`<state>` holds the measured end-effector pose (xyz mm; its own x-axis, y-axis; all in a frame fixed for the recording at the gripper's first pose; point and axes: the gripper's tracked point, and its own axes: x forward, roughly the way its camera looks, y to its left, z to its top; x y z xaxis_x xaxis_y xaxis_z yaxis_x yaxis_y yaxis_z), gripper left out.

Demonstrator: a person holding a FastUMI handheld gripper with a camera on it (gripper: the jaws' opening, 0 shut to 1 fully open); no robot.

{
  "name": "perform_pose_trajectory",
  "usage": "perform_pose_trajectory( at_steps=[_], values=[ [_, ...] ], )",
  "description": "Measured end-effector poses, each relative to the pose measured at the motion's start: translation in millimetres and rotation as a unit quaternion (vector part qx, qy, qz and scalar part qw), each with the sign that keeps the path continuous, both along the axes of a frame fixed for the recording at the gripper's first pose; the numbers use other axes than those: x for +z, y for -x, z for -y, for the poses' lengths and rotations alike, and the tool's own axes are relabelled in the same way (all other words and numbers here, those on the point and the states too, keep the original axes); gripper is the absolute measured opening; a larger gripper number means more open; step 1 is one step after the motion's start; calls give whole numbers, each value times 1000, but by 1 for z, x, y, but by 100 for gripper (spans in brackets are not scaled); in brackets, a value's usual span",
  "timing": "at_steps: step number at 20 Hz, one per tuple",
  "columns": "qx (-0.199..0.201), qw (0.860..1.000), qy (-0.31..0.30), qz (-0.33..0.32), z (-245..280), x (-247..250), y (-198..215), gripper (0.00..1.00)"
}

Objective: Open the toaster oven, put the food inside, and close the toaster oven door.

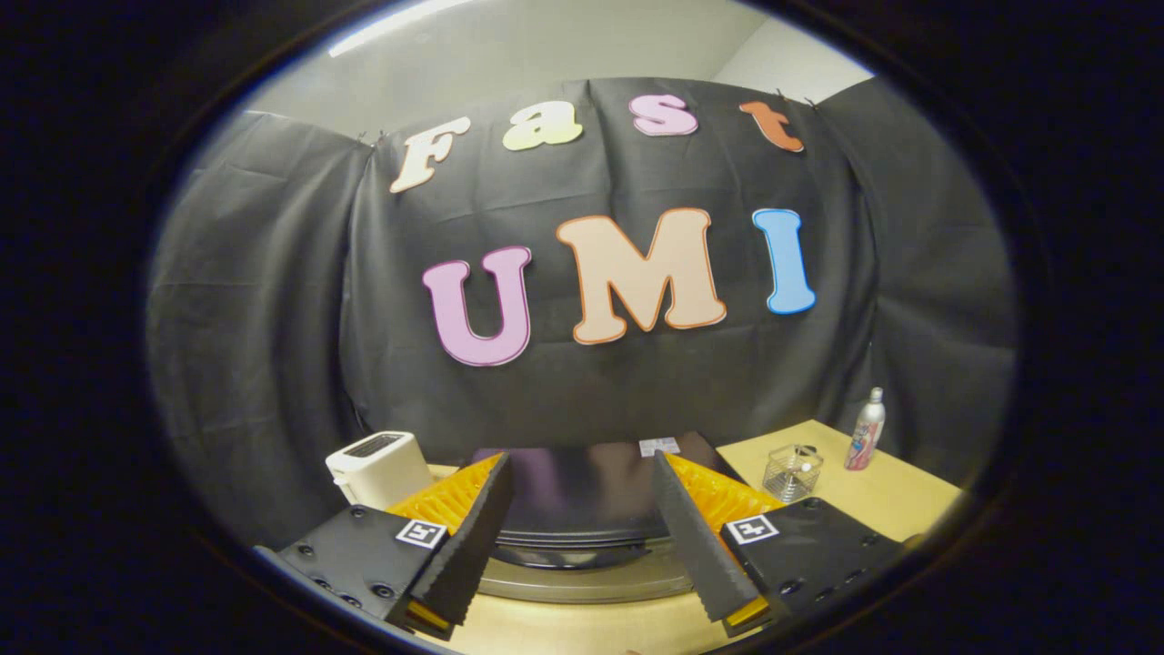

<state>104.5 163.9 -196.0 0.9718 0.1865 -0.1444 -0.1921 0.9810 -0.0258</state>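
The toaster oven (582,518) stands on the wooden table right below me; I look down on its glossy black top, with a silvery curved front edge (582,582) beneath it. Whether its door is open or closed cannot be told from this angle. My gripper (580,459) hovers above the oven's top, fingers open and wide apart, nothing between them. Both fingertips (498,468) reach over the rear part of the oven's top.
A white slot toaster (377,466) stands just left of the oven, behind the left finger. Right of the oven, on the wooden table (873,496), sit a small wire basket (791,471) and a spray bottle (866,429). Black cloth walls close in behind.
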Motion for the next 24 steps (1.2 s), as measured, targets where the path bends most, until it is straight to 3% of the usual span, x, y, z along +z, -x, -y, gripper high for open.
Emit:
perform_pose_trajectory(
  at_steps=[12, 24],
  values=[
    [-20, 998, 33, -57, -12, -83, -18, 95],
    [-23, 998, 37, -39, -8, -87, 4, 96]
  ],
)
